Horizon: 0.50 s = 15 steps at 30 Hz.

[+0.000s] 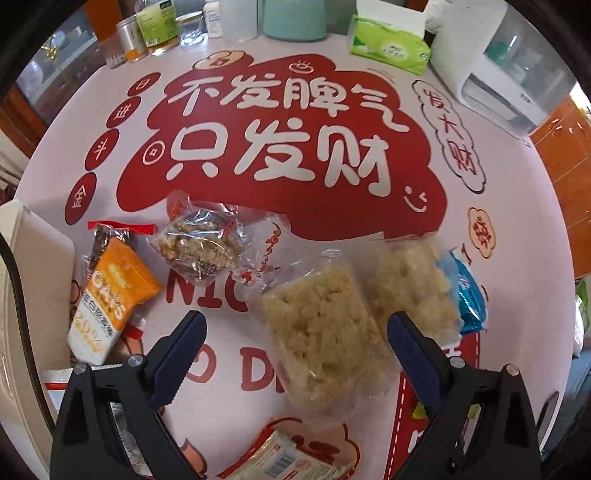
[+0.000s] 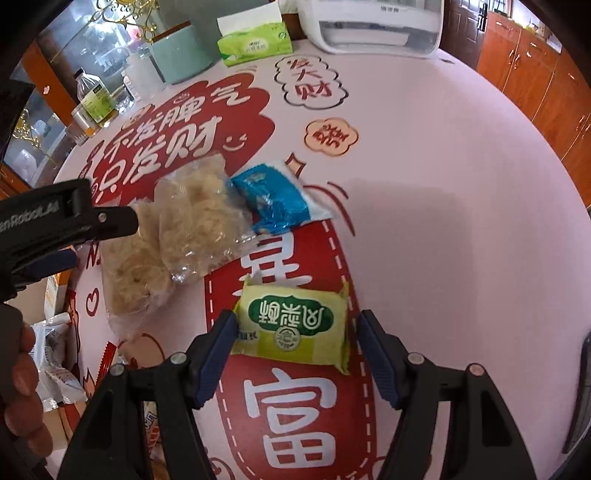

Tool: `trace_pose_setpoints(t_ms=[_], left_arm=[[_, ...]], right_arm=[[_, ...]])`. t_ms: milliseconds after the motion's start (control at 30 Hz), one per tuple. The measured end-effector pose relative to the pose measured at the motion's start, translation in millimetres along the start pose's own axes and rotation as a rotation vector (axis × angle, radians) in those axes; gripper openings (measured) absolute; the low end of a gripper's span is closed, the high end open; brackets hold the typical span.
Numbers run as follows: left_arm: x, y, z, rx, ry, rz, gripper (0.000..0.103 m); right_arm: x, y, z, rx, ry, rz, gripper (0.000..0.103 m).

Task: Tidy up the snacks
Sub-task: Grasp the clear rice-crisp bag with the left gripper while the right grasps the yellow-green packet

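Observation:
My left gripper [image 1: 295,343] is open above a clear-wrapped pale puffed-rice cake [image 1: 321,332]. A second such cake [image 1: 410,284] lies to its right beside a blue packet [image 1: 467,291]. A brown nut cake in clear wrap [image 1: 203,247] and an orange oats packet [image 1: 110,299] lie to the left. My right gripper [image 2: 297,347] is open, its fingers on either side of a yellow-green packet [image 2: 295,325] on the table. The two rice cakes [image 2: 192,221] and the blue packet [image 2: 273,199] show beyond it.
A white box edge [image 1: 33,295] stands at the left. More packets [image 1: 291,461] lie near the front edge. At the back stand a green tissue pack [image 1: 388,44], a white appliance [image 1: 491,70], a teal container [image 1: 295,18] and bottles [image 1: 155,26]. The left gripper's body [image 2: 55,221] shows at left.

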<state>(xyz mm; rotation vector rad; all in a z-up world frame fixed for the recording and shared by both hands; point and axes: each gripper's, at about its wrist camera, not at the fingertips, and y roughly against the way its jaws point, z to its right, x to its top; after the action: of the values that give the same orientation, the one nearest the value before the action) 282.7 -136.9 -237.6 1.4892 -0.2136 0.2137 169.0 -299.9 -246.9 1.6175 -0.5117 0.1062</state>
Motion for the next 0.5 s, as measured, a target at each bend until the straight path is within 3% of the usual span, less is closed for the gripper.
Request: trace_pose_setpoints(t_ms=[267,500], left_arm=[[-2,-20,-2,0.009,0.017,-0.044,0.098],[-12,-28,-18,0.010,0.021,-0.088,0.097]], right_arm=[[-2,-1,-9,-0.030,0.065,0.024,0.068],[-5,1,-6,-0.019,0.059,0.048,0.058]])
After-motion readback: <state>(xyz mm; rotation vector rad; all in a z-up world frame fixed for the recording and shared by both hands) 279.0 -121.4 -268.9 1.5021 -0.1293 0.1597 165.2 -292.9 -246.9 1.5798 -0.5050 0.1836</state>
